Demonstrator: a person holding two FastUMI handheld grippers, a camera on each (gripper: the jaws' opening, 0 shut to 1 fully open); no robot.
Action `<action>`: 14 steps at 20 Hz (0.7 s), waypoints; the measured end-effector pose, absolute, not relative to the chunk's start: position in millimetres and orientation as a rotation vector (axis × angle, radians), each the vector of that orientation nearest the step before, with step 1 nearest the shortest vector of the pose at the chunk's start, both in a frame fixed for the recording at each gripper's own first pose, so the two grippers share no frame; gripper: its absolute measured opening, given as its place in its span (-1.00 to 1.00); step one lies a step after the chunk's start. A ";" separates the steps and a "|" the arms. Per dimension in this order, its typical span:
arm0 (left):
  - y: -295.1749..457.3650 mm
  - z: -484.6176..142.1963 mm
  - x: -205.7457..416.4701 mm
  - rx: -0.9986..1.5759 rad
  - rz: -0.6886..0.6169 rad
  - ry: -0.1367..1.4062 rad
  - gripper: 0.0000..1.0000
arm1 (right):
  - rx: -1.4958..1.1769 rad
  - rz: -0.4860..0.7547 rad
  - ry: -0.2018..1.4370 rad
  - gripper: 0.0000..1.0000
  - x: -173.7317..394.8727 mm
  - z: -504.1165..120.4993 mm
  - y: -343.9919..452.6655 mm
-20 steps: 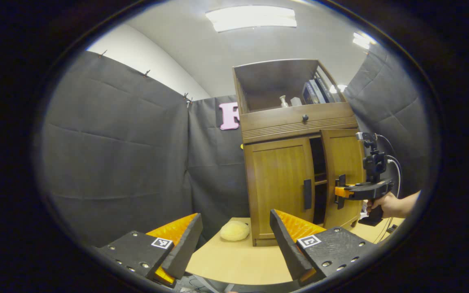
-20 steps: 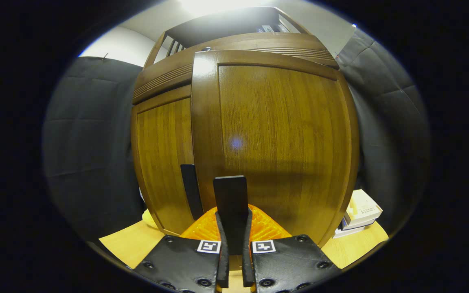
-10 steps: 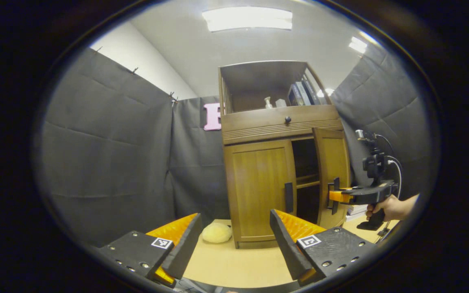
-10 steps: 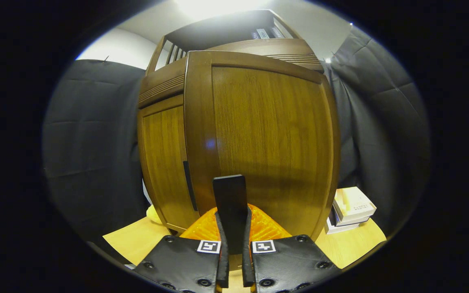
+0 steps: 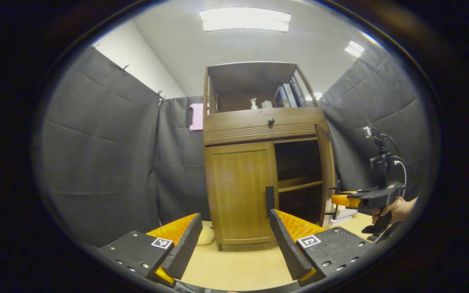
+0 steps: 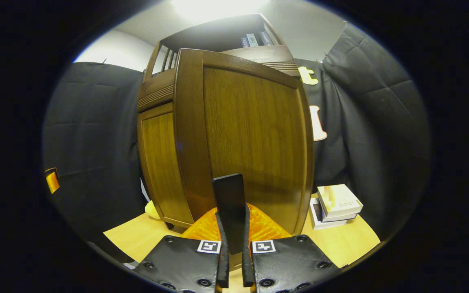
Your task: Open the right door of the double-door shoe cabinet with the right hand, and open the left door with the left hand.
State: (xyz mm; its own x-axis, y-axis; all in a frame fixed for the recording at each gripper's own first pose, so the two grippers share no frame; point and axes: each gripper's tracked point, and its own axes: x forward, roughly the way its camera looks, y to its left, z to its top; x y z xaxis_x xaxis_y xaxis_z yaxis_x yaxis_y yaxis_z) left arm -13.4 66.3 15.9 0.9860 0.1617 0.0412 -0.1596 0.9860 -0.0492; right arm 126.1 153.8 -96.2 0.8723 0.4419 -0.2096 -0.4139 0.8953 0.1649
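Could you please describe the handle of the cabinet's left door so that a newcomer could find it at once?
Start at the tall wooden shoe cabinet on the table. Its lower half has two doors: the right door is swung open, the left door is shut. The left door handle is the dark upright bar at that shut door's inner edge, free of any gripper.

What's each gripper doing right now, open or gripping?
Left gripper: open, empty, facing the closed left door.
Right gripper: shut on the right door's handle, with the right door swung open.
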 end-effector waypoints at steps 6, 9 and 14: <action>62.6 21.1 -12.7 -0.063 0.088 -0.049 0.93 | 0.114 0.402 0.250 -0.72 115.3 -95.7 111.6; 59.8 22.0 -15.0 -0.059 0.059 -0.051 0.93 | 0.111 0.371 0.250 -0.72 112.1 -94.8 88.9; 57.8 28.7 -20.2 -0.061 0.020 -0.049 0.93 | 0.100 0.334 0.251 -0.81 112.6 -96.7 59.2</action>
State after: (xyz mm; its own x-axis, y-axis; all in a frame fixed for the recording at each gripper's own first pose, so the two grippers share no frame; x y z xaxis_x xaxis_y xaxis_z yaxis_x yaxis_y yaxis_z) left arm -20.2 57.8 28.7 0.9986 0.0217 0.0485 -0.0187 0.9979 -0.0617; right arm 112.6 59.2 -96.7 0.9141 0.3361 -0.2267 -0.3114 0.9401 0.1385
